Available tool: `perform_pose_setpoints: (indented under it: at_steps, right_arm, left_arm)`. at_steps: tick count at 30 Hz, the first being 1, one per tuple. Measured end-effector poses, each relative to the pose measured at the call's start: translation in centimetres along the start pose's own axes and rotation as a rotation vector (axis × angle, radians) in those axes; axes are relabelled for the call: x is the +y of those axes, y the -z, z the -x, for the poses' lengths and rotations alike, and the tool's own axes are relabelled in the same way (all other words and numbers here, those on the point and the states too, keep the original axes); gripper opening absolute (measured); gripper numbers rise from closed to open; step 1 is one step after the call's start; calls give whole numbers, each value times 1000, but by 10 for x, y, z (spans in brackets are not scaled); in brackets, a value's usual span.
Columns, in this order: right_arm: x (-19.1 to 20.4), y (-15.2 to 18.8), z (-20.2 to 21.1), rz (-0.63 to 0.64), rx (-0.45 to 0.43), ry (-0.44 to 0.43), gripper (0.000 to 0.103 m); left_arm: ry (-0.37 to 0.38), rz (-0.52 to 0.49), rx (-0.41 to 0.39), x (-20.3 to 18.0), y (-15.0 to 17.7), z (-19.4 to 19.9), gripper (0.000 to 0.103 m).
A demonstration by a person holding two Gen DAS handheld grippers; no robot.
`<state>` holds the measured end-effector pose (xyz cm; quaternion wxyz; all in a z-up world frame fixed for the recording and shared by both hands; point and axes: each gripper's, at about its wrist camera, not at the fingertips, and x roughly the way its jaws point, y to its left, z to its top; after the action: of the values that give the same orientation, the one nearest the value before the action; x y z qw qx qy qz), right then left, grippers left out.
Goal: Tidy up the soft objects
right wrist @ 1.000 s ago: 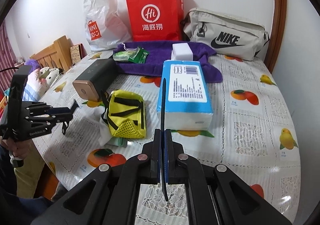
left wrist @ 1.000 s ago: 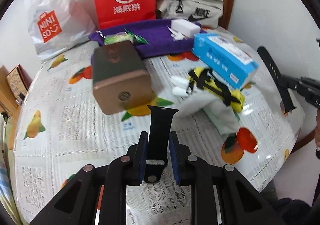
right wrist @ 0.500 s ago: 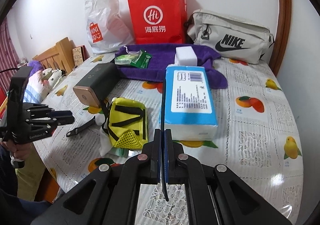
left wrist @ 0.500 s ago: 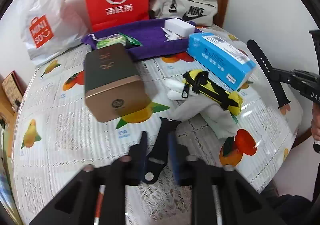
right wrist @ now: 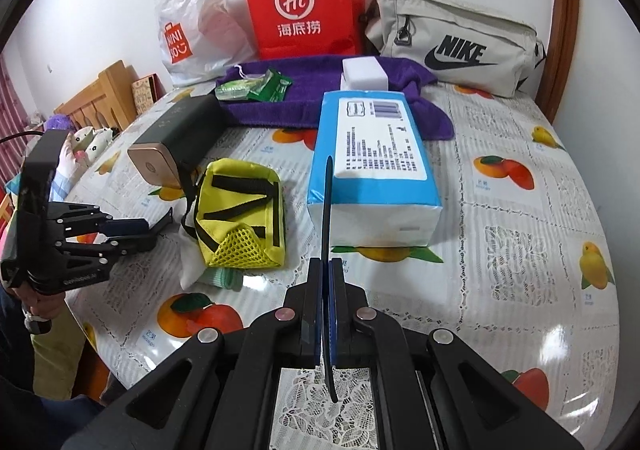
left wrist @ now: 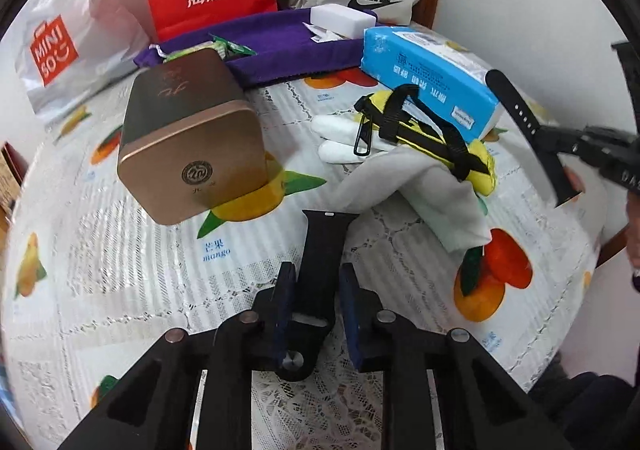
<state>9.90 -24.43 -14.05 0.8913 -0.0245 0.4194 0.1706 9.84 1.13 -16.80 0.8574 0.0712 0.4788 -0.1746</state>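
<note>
Left gripper, jaws having just narrowed again, with the short black watch strap half between its blue pads, gaps visible each side, above the fruit-print tablecloth. Right gripper clamped on the long strap half, edge-on, near the blue tissue pack.

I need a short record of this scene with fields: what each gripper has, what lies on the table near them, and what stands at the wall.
left gripper: jaws slightly apart around a short black strap piece; they have just been closing; grip unclear
right gripper: shut on a long black strap, seen edge-on
table centre: yellow pouch, blue tissue pack, dark box with gold end
under pouch: pale cloth
at wall: red paper bag, grey Nike bag, white Miniso bag
</note>
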Motion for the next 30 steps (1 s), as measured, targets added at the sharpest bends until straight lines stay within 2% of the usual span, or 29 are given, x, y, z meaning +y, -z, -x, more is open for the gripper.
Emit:
perform_pose_setpoints:
  at_steps: [6,15,30]
  right_arm:
    - [4,-6,-5,14,1,-6,3]
    - [7,-4,-2,17,1,-10,3]
    - [3,-17,17,24,-50,-13,3]
  left_arm:
    - [-30,-33,-12,-8,-2,-4,24]
    - [-11,20,-23,-2,-3,0,20]
    - [-51,69,-79,5,-22,36,20]
